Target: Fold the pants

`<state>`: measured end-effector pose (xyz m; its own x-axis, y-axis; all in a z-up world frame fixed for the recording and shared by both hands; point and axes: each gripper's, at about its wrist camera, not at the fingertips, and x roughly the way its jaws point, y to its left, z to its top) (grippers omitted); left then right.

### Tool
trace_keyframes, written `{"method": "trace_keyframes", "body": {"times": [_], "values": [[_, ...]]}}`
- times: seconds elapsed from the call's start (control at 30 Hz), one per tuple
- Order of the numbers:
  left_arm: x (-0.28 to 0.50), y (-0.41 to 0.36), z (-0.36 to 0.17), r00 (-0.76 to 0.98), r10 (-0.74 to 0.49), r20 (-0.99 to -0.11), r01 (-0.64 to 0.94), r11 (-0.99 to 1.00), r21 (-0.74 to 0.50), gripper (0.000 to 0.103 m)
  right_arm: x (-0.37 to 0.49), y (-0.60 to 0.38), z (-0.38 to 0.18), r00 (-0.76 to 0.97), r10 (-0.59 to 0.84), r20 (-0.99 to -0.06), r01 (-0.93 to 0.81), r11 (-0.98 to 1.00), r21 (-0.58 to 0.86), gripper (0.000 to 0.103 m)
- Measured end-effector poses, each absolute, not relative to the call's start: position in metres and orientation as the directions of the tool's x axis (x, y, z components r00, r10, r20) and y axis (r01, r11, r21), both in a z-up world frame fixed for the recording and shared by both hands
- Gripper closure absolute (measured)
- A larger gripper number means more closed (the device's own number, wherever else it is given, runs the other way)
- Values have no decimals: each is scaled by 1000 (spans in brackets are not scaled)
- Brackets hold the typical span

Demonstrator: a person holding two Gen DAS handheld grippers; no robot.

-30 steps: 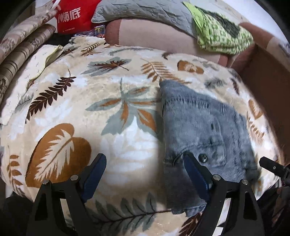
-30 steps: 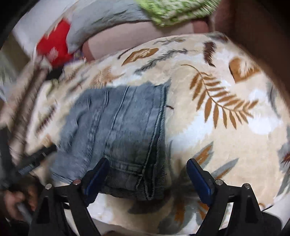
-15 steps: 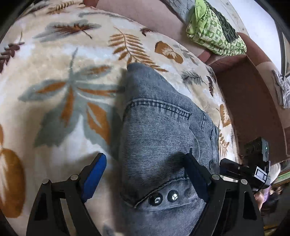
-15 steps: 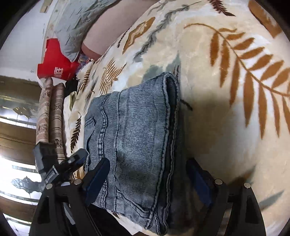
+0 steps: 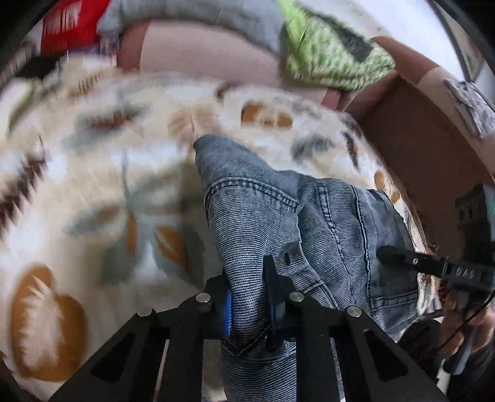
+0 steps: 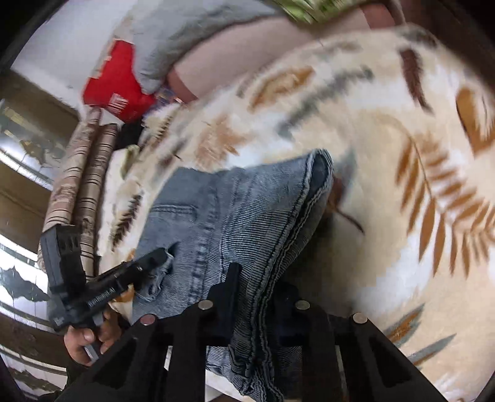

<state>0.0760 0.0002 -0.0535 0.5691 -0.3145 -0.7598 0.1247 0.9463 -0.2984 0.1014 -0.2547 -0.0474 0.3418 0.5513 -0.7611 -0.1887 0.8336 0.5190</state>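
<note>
Folded grey-blue denim pants (image 5: pixel 309 216) lie on a cream blanket with a leaf print (image 5: pixel 92 185). My left gripper (image 5: pixel 247 293) has its jaws closing, and the pads pinch the pants' near left edge, which bunches up between them. In the right wrist view, my right gripper (image 6: pixel 260 290) is closing too, clamped on the thick layered right edge of the pants (image 6: pixel 232 201). Each view shows the other gripper at the opposite side of the pants: the right gripper (image 5: pixel 402 259) and the left gripper (image 6: pixel 148 263), with a hand (image 6: pixel 83 340) under it.
A pink sofa back (image 5: pixel 216 52) runs behind the blanket, with a grey pillow (image 5: pixel 201 15), a green patterned cloth (image 5: pixel 324 58) and a red bag (image 5: pixel 68 27) on it. A brown armrest (image 5: pixel 417 139) borders the right side. Striped rolled fabric (image 6: pixel 83 173) lies at the left.
Both grippers were open astride the pants' near edge. Now both have closed on the fabric, one at each side, and that edge is pulled up off the blanket.
</note>
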Motion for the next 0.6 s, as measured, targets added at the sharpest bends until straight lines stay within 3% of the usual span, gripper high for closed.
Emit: {"method": "trace_keyframes", "body": {"times": [0.2,0.37,0.43,0.5,0.57,0.6], "values": [[98,35,-14,680,-259,-686,92,958,-271,85,129,-227,3,432,572,-697,-290,820,493,84],[135,56,-51,648,-205,-734,7,965,-263,80,173,-194,-20,433,544,-719,-312,839,446,84],[152,56,-89,556,-140,-819,-57,977,-206,67,187,-184,-52,391,510,-766,-291,858,423,79],[155,59,-106,541,-95,-836,-100,979,-177,37,195,-181,-87,332,424,-843,-225,903,365,71],[142,66,-96,580,-42,-813,-136,980,-148,27,188,-181,-90,377,386,-842,-222,920,322,65],[138,67,-90,586,-42,-809,-137,979,-151,27,182,-183,-83,397,379,-836,-224,923,312,59]]}}
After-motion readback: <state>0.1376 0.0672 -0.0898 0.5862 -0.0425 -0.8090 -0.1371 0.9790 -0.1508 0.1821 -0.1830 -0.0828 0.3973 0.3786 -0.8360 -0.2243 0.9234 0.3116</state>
